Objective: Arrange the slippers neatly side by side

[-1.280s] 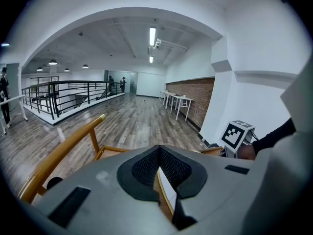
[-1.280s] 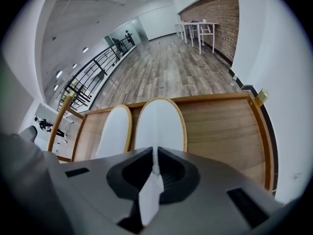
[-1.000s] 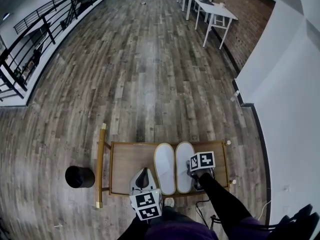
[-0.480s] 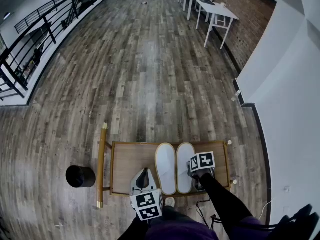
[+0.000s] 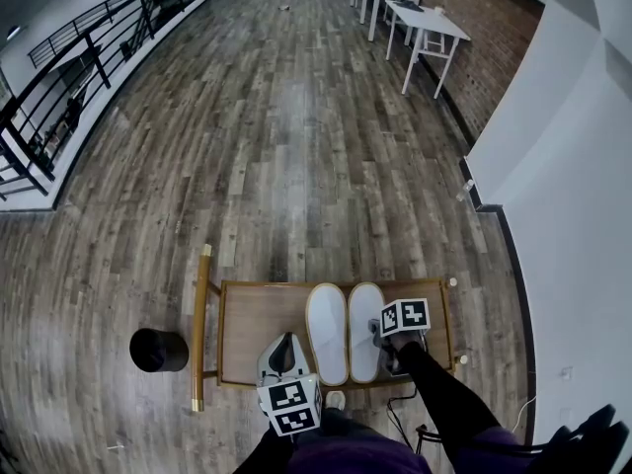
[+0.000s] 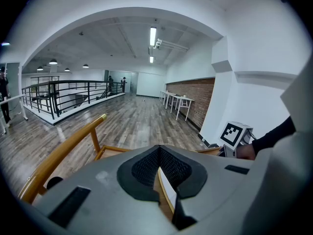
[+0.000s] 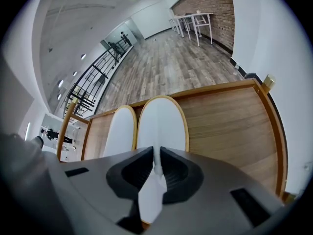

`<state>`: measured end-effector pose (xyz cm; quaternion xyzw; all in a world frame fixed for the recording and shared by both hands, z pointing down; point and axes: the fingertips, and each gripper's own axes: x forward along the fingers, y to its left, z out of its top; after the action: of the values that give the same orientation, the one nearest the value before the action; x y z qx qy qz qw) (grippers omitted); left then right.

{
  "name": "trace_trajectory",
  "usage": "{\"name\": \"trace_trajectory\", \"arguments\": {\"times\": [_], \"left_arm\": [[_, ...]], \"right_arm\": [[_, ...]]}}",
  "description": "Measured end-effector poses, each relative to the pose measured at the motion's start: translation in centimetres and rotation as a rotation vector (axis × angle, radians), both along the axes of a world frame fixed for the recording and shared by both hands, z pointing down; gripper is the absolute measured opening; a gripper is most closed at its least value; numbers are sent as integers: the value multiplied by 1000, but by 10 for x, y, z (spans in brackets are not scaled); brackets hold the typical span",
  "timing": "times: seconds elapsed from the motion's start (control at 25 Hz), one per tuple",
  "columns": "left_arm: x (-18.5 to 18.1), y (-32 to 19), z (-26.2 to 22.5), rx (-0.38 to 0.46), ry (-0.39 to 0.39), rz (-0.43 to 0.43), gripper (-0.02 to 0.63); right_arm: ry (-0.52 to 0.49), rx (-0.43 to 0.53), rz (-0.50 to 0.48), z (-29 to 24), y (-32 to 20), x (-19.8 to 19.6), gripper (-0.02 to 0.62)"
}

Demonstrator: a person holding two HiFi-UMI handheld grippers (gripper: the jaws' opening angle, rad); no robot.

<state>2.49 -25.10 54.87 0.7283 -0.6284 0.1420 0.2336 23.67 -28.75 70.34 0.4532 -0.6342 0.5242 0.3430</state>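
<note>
Two white slippers with tan rims lie side by side on a low wooden table [image 5: 247,314], toes pointing away. My right gripper [image 5: 381,344] is at the heel of the right slipper [image 5: 365,324] and is shut on it. In the right gripper view white heel material is pinched between the jaws [image 7: 155,153], with the right slipper [image 7: 161,124] and the left slipper [image 7: 120,131] ahead. My left gripper [image 5: 285,340] hovers over the table's near left, beside the left slipper [image 5: 326,332], shut and holding nothing [image 6: 157,151].
A wooden rail [image 5: 200,324] runs along the table's left side, with a black round bin [image 5: 158,349] on the floor beyond it. A white wall [image 5: 573,215] stands close on the right. White desks [image 5: 425,23] and a black railing [image 5: 59,77] are far off.
My right gripper has edged slightly to the right while still holding the slipper's heel. The left gripper and both slippers look unmoved.
</note>
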Motion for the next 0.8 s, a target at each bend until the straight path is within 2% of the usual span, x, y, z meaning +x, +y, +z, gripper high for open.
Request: {"name": "trace_trajectory", "arguments": {"times": [0.16, 0.28, 0.4, 0.6, 0.8], "left_arm": [[3, -1, 0, 1, 1, 5, 0], [6, 0, 0, 3, 5, 14, 0], [9, 1, -2, 7, 5, 21, 0], [8, 4, -2, 6, 3, 17, 0], [9, 2, -1, 9, 5, 13, 0]], "right_arm": [[35, 11, -2, -2, 0, 5, 37], [11, 14, -13, -3, 3, 0, 38], [3, 9, -51, -2, 7, -4, 77], [4, 10, -67, -3, 10, -3, 77], [-12, 28, -39, -10, 12, 11, 77]]}}
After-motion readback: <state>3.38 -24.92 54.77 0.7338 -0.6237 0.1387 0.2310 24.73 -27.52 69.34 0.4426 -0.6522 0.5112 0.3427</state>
